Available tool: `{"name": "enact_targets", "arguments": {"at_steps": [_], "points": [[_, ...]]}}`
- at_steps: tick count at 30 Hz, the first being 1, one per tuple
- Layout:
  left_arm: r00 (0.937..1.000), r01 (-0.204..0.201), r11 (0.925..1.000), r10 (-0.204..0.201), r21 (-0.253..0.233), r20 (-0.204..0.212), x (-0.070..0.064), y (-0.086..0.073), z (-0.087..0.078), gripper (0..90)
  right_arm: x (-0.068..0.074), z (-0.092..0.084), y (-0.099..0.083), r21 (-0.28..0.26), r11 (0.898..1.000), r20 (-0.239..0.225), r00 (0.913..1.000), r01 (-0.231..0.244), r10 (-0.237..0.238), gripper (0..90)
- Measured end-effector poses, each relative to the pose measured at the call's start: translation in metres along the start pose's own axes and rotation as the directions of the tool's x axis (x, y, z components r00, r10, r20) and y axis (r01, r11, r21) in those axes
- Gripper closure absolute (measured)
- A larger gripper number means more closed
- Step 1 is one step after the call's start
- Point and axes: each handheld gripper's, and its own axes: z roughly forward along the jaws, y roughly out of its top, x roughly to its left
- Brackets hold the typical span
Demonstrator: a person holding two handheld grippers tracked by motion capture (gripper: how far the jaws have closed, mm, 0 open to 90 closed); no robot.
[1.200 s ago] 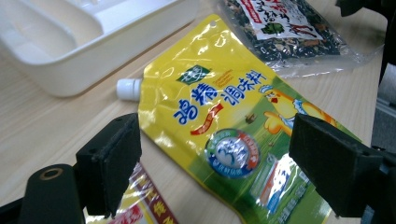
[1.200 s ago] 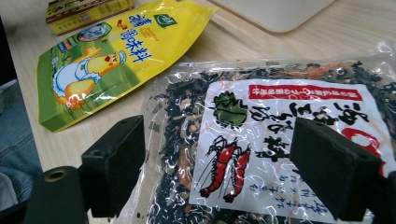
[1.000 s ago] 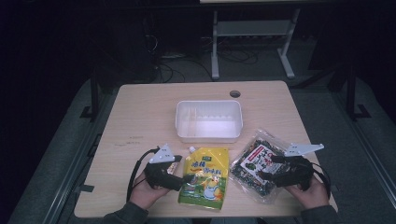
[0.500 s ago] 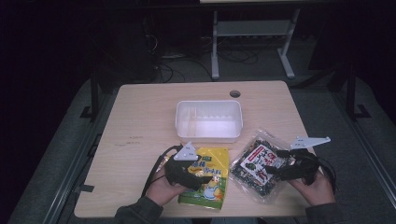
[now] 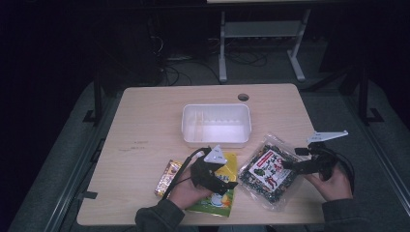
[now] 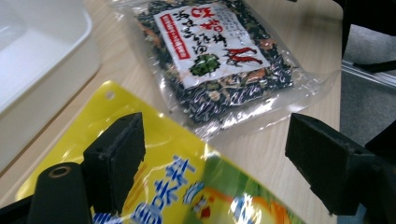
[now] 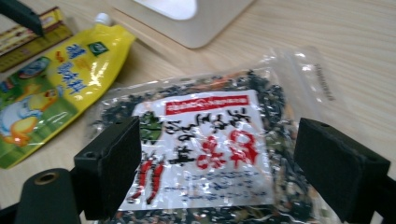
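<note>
- The table (image 5: pixel 145 125) is pale wood grain with a smooth, matt face.
- The tub (image 5: pixel 216 124) is white plastic, smooth and faintly shiny.
- The yellow pouch (image 7: pixel 56 79) is glossy plastic film.
- The clear bag (image 7: pixel 210 144) is crinkled, shiny plastic with a paper-like label.
- The gripper pads (image 7: pixel 109 165) are matt black and rubbery-looking.

Bare tabletop (image 5: pixel 145 125) is left open on the left and far side. Passage at the middle is blocked by the white tub (image 5: pixel 216 124) (packets lie just before it).
</note>
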Motion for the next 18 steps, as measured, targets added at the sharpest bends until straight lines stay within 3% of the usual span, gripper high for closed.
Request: {"name": "enact_targets", "arguments": {"at_steps": [14,18], "points": [[0.9996,-0.022,0.9984,0.021,0.051,0.02,0.001,0.023,0.034,26.4,-0.029,-0.006,0.005,0.05,0.996,0.056,0.9964,-0.067,0.065,19.9],[0.9989,-0.034,0.9955,0.031,0.088,0.035,0.002,0.027,0.047,27.1,-0.04,-0.008,0.001,0.073,0.992,0.077,0.9927,-0.098,0.093,22.6]]}}
